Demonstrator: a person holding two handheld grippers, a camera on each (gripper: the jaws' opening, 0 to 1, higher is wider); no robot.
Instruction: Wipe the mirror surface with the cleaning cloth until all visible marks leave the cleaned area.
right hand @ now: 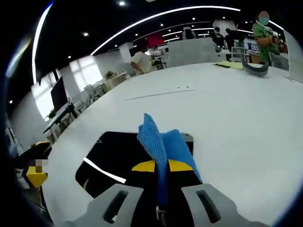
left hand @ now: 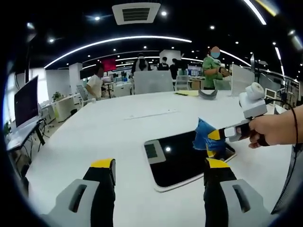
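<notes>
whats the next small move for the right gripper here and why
Probably sweep the blue cloth across the mirror toward its far, uncovered side. The right gripper is shut on the cloth and sits at one edge of the mirror, which lies flat on the white table, so most of the glass is unwiped. The left gripper hangs open nearby, holding nothing.

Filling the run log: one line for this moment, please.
right claw: shut on blue cleaning cloth | cloth over dark rectangular mirror | left claw: open, hovering
</notes>
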